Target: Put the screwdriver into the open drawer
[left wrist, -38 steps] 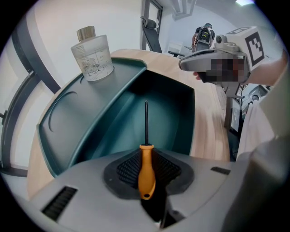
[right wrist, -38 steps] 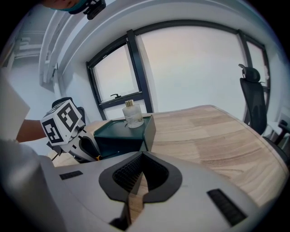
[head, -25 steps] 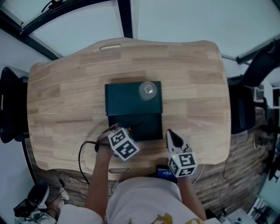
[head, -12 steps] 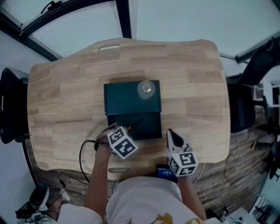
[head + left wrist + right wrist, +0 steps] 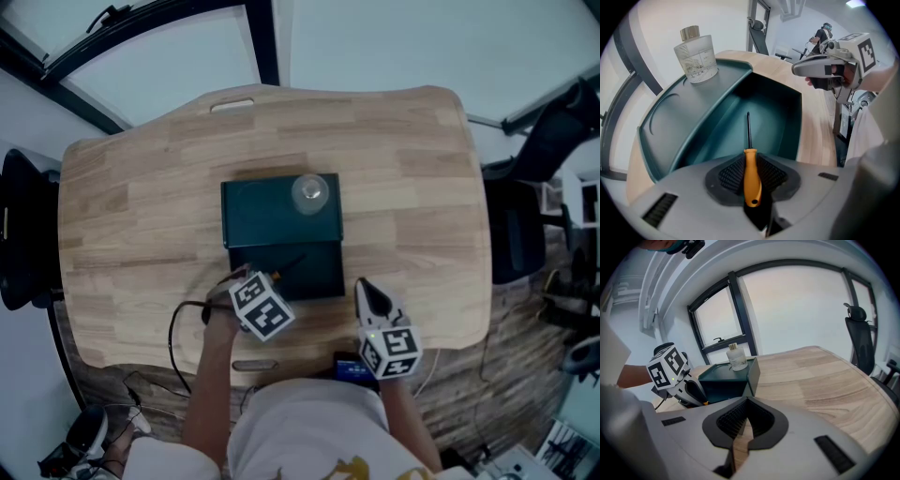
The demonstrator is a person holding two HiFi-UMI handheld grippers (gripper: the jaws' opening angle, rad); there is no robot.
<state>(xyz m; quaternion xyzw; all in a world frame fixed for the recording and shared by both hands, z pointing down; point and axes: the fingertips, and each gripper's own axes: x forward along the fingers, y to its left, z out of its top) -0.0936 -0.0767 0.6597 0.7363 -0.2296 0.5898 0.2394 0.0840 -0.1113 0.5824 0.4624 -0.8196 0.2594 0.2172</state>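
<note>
Left tongs [image 5: 751, 187] clamp the screwdriver [image 5: 751, 168] by its orange handle, shaft aimed over the open drawer [image 5: 787, 117], apparently ready for release. Right tongs [image 5: 740, 427], closed and empty, hover above the tabletop [image 5: 825, 376].

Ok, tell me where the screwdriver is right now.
The screwdriver is clamped by its orange handle in the left gripper, seen in that gripper's view, shaft pointing forward over the open drawer of the green box.
</note>
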